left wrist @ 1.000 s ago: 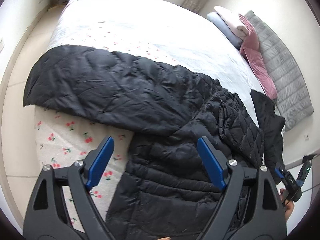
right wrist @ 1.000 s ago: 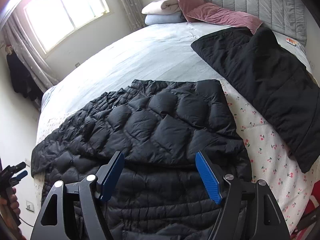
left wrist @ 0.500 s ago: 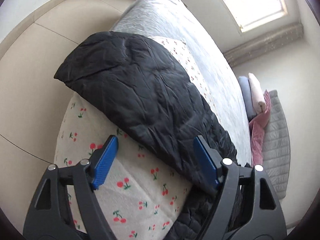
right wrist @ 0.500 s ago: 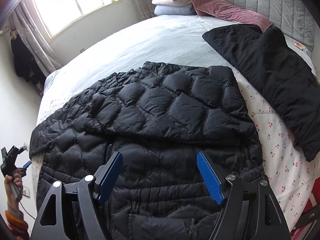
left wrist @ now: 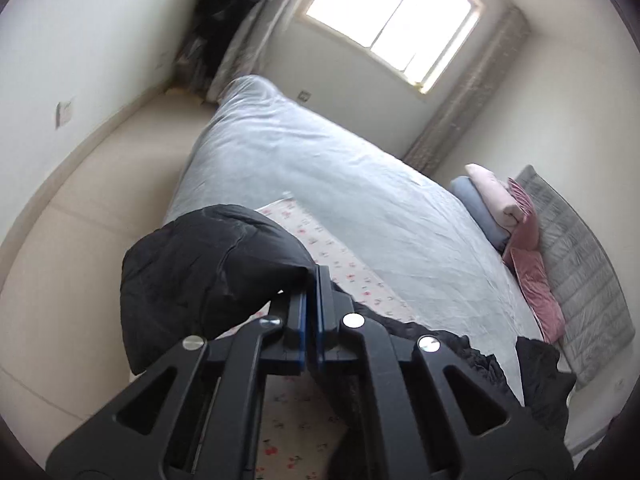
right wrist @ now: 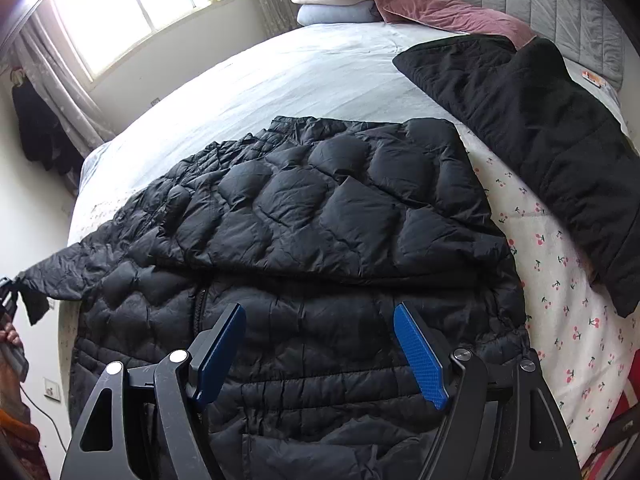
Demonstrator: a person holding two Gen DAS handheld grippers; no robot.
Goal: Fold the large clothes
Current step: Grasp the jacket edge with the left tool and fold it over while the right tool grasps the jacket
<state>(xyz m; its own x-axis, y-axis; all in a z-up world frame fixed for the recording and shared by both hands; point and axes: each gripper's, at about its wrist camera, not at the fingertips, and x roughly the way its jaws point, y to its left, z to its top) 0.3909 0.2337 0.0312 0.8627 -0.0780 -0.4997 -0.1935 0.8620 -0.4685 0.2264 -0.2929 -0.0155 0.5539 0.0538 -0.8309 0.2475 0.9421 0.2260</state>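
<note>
Puffer jacket (right wrist: 304,264) lies flat across the bed (right wrist: 304,68), one sleeve already folded over its chest. Left tool (left wrist: 313,280) is clamped on the other sleeve's cuff (left wrist: 208,264), lifted clear, prob. to swing it inward. Right tool (right wrist: 320,356) hovers w/ jaws apart over the hem, holding nothing.

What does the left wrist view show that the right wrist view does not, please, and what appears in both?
Only the left wrist view shows the left gripper shut on a black sleeve lifted off the cherry-print sheet, plus bare floor. Only the right wrist view shows the open right gripper over the black puffer jacket spread flat, and a second black jacket. Both show the window, folded blankets and pink pillow.
</note>
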